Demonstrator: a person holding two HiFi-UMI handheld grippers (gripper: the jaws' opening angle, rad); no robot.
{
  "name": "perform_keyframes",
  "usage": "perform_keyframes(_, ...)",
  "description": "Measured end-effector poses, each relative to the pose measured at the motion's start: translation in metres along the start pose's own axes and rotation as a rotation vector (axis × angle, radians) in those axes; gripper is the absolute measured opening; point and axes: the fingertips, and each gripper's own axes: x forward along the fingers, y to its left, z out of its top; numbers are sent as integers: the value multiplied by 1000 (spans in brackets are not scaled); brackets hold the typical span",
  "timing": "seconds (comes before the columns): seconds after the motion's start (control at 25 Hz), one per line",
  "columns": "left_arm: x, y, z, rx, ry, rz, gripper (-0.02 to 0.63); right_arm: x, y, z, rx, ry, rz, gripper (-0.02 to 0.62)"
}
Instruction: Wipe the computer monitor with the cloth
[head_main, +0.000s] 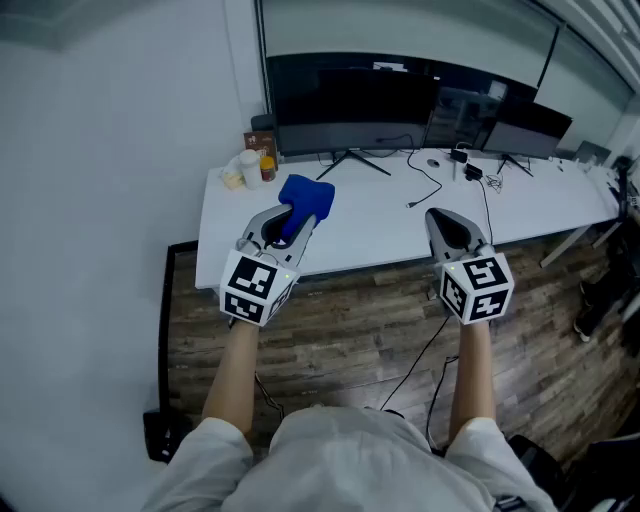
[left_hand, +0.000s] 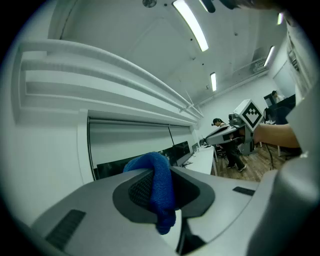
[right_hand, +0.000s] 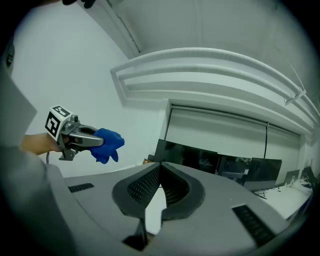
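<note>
your blue cloth sits bunched, pinched in your left gripper; the dark monitor stands upright, well apart.

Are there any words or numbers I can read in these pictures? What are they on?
No words can be read.
Brown box: print too blurred to read.
Left cube and right cube: black-and-white squares only, no letters.
</note>
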Motion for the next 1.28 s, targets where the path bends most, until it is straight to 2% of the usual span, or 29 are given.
perform_keyframes(0.36,-1,22,-18,-33,4,-32,78,11,10,-5,52,1,-52,13)
perform_keyframes(0.64,30,36,-41,-46,25,-22,78,40,-15,-16,47,4,-74,12)
perform_keyframes(0.88,96,56,-53,-31,47,19,78,94,-71,-29,44,-25,-43,12)
perform_keyframes(1.08,177,66,-52,-32,72,75,78,146,-147,-32,75,-71,-15,12)
perform_keyframes(1.2,222,78,-46,-43,88,119,78,181,-189,-29,107,-93,40,12)
perform_keyframes(1.28,249,85,-43,-51,94,146,78,202,-214,-28,164,-98,87,12)
